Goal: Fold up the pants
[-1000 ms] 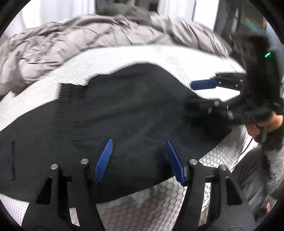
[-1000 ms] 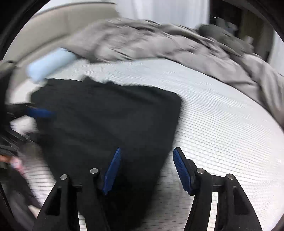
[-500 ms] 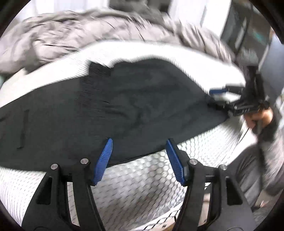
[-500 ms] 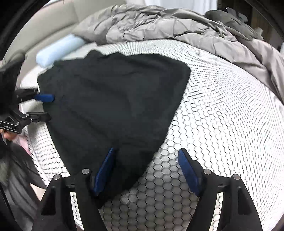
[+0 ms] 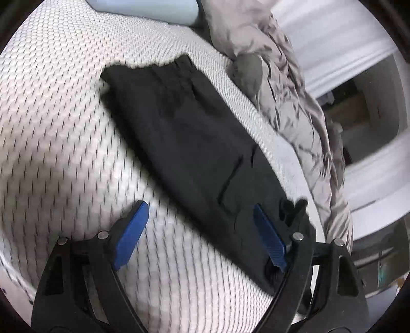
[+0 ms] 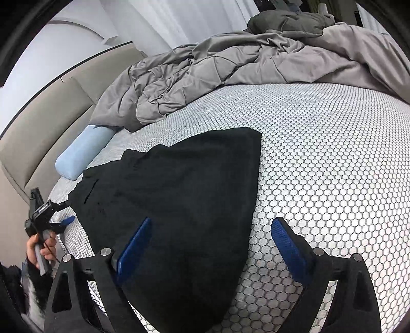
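Note:
Black pants point(image 6: 179, 202) lie folded flat on the white honeycomb mattress point(image 6: 320, 166). My right gripper point(image 6: 211, 246) hovers over their near end. Its jaws are opening, and cloth lies under the gap without being pinched. In the left wrist view the pants point(image 5: 194, 143) run diagonally, a pocket slit showing. My left gripper point(image 5: 201, 230) stands at their long edge, jaws opening, one pad over the mattress point(image 5: 64, 128) and one over the cloth, nothing gripped. The right wrist view shows the left gripper point(image 6: 65, 212) at the far left, a hand point(image 6: 38, 251) holding it.
A crumpled grey duvet point(image 6: 230, 69) fills the far side of the bed, with dark clothing point(image 6: 287, 20) behind it. A light blue bolster point(image 6: 82, 153) lies against the beige headboard point(image 6: 46, 123). The duvet point(image 5: 294, 102) also borders the pants in the left wrist view.
My left gripper has swept along the bed's edge to the pants' other end and rolled over. Both grippers' jaws have widened. The right gripper has shifted only slightly.

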Tool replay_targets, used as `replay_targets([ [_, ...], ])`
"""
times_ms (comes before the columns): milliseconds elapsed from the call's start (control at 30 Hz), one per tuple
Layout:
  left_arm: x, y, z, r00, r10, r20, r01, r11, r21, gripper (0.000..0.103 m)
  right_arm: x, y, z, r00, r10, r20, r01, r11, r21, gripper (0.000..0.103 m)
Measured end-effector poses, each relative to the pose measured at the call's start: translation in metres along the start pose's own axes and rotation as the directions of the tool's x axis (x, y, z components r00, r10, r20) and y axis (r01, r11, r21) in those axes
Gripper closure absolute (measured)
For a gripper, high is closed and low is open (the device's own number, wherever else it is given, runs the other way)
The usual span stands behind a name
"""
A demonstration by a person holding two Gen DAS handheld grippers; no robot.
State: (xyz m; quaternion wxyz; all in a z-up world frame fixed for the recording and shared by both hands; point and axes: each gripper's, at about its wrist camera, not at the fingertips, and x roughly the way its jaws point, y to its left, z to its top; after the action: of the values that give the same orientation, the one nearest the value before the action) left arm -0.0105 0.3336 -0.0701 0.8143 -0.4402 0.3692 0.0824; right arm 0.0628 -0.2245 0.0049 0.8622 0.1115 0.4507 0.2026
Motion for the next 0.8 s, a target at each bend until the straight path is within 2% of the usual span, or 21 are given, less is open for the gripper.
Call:
replay_targets([
  [33, 0.005, -0.003, 0.007, 0.999, 0.035, 0.014, -0.035, 0.999, 0.008, 0.021, 0.0, 0.003, 0.001, 1.0, 0.001, 0.001, -0.001, 1.0, -0.008, 0.008],
  [67, 0.009, -0.005, 0.012, 0.996, 0.086, 0.021, -0.086, 0.996, 0.007, 0.028, 0.001, 0.006, 0.003, 1.0, 0.003, 0.003, -0.003, 1.0, -0.019, 0.008],
  [100, 0.013, -0.007, 0.016, 0.99, 0.134, 0.031, -0.134, 0.991, 0.001, 0.041, 0.001, 0.009, 0.0, 1.0, 0.004, 0.003, -0.004, 1.0, -0.026, 0.008],
  [133, 0.016, -0.009, 0.019, 0.982, 0.182, 0.048, -0.182, 0.983, -0.002, 0.049, 0.002, 0.011, 0.0, 1.0, 0.006, 0.004, -0.006, 0.999, -0.034, 0.008],
  [200, 0.018, -0.014, 0.023, 0.97, 0.235, 0.07, -0.237, 0.971, 0.018, 0.086, 0.008, 0.014, -0.002, 1.0, 0.006, 0.007, -0.006, 0.999, -0.051, 0.008],
  [267, 0.013, -0.027, 0.021, 0.957, 0.265, 0.121, -0.273, 0.96, 0.058, 0.098, 0.012, 0.015, 0.0, 1.0, 0.0, 0.001, 0.0, 0.998, -0.062, 0.008],
  [300, 0.007, -0.034, 0.02, 0.952, 0.268, 0.146, -0.28, 0.957, 0.072, 0.1, 0.013, 0.015, -0.002, 1.0, 0.0, 0.002, 0.0, 0.998, -0.065, 0.008],
  [367, -0.007, -0.062, 0.015, 0.938, 0.262, 0.227, -0.297, 0.945, 0.136, 0.102, 0.015, 0.012, -0.001, 1.0, -0.001, 0.004, 0.001, 0.998, -0.061, 0.008],
  [433, -0.027, -0.101, 0.001, 0.925, 0.226, 0.305, -0.304, 0.922, 0.238, 0.102, 0.017, 0.007, 0.002, 1.0, -0.002, 0.007, 0.002, 0.999, -0.048, 0.008],
  [533, -0.052, -0.17, -0.026, 0.935, 0.105, 0.338, -0.244, 0.883, 0.4, 0.102, 0.015, -0.001, 0.006, 1.0, -0.011, 0.022, 0.011, 1.0, -0.017, 0.008],
  [600, -0.06, -0.219, -0.057, 0.946, 0.01, 0.325, -0.185, 0.838, 0.513, 0.102, 0.014, -0.004, 0.008, 0.999, -0.027, 0.029, 0.027, 1.0, -0.008, 0.008],
  [633, -0.061, -0.238, -0.072, 0.95, -0.025, 0.312, -0.161, 0.815, 0.557, 0.102, 0.014, -0.005, 0.008, 0.999, -0.035, 0.032, 0.035, 0.999, -0.009, 0.008],
  [667, -0.056, -0.266, -0.098, 0.96, -0.073, 0.272, -0.121, 0.767, 0.631, 0.102, 0.013, -0.006, 0.008, 0.998, -0.042, 0.036, 0.043, 0.999, -0.008, 0.008],
  [733, -0.031, -0.31, -0.127, 0.978, -0.113, 0.175, -0.044, 0.709, 0.704, 0.096, 0.011, -0.01, 0.009, 0.998, -0.048, 0.042, 0.048, 0.999, 0.006, 0.008],
  [767, -0.009, -0.326, -0.152, 0.989, -0.133, 0.062, 0.044, 0.674, 0.737, 0.081, 0.01, -0.012, 0.009, 0.998, -0.049, 0.045, 0.048, 0.999, 0.011, 0.008],
  [800, 0.01, -0.334, -0.167, 0.991, -0.13, -0.034, 0.111, 0.651, 0.75, 0.056, 0.009, -0.013, 0.009, 0.997, -0.054, 0.049, 0.053, 0.998, 0.016, 0.008],
])
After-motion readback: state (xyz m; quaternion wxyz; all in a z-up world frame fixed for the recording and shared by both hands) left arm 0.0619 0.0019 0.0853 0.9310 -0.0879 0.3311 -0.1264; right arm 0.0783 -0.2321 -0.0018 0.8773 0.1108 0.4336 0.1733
